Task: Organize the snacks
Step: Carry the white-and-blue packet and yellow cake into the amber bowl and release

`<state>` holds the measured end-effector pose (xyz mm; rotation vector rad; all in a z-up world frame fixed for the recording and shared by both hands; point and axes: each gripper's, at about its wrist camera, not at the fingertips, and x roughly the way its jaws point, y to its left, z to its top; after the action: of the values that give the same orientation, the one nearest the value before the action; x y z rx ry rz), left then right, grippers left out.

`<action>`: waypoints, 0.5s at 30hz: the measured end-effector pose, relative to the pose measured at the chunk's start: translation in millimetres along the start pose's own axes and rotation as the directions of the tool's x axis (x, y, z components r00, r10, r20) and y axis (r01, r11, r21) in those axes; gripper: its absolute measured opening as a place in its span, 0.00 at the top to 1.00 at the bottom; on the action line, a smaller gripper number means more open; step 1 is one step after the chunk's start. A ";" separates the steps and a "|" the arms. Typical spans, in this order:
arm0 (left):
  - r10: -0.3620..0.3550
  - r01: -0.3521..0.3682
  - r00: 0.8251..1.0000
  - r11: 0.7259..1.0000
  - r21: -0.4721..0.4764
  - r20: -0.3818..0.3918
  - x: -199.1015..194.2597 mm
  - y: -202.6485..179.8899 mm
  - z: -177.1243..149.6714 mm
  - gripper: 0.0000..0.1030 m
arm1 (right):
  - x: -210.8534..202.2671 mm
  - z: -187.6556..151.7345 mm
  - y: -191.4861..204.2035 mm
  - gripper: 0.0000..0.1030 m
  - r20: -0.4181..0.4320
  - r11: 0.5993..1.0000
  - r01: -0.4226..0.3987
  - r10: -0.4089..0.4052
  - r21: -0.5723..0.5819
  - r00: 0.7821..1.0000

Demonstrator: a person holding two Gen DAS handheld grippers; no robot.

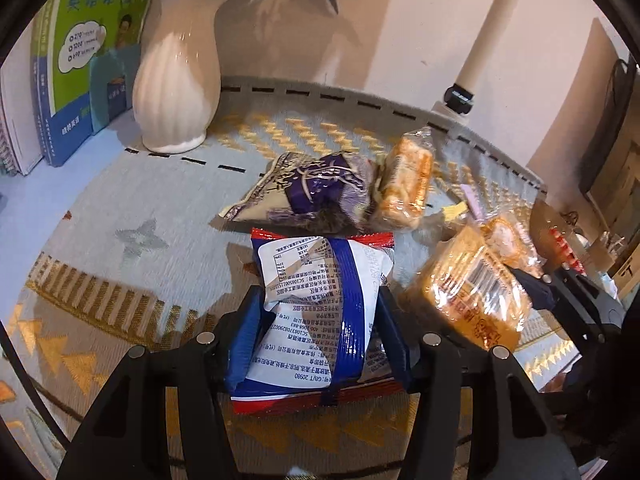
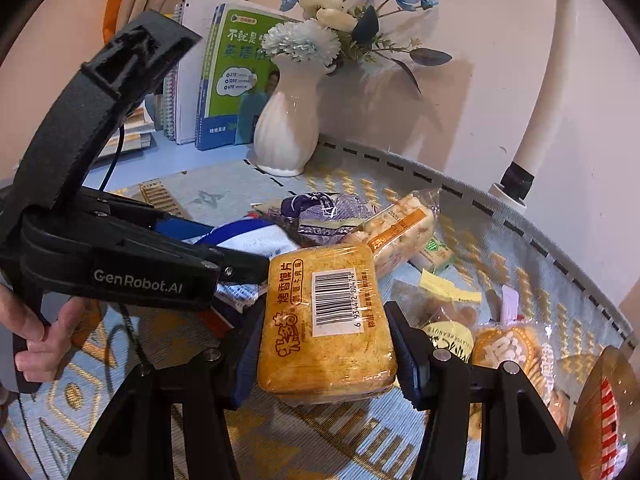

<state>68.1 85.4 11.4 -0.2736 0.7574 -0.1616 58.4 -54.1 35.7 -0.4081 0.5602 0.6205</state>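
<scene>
Blue pads of the left gripper [image 1: 316,320] clamped a white-and-blue snack packet [image 1: 316,304] above the patterned cloth [image 1: 120,264]. Alongside, the right gripper [image 2: 326,344] squeezed a yellow toast pack [image 2: 324,324]. Beyond lay a purple packet [image 1: 316,188], then a white vase [image 1: 176,80].

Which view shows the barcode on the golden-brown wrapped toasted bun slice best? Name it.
Right wrist view: the golden-brown wrapped toasted bun slice faces the camera squarely, barcode fully readable. Left wrist view shows it sideways at the right, barcode glared and partial.
</scene>
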 end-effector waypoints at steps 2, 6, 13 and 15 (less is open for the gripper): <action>0.000 0.000 1.000 1.000 -0.007 -0.010 -2.7 -1.4 -5.0 0.49 | -4.2 -1.0 1.6 0.47 0.010 1.000 -0.002 0.002 0.007 1.000; 0.012 -0.012 1.000 0.999 -0.034 -0.014 -9.2 -3.1 -15.6 0.49 | -9.1 -3.9 4.1 0.47 0.007 1.000 -0.017 0.017 0.024 1.000; 0.051 -0.051 0.999 0.998 -0.048 -0.015 -26.4 -14.8 -41.2 0.49 | -32.5 -18.0 -1.2 0.46 0.035 0.987 -0.083 0.079 0.136 0.996; 0.065 -0.065 0.998 0.997 -0.037 -0.017 -30.2 -21.0 -47.7 0.49 | -41.4 -24.6 -2.2 0.47 0.039 0.980 -0.107 0.102 0.167 0.994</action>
<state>12.3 63.8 4.5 -0.2828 0.7851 -0.0882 22.9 -86.1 41.9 -0.2105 0.6029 0.6736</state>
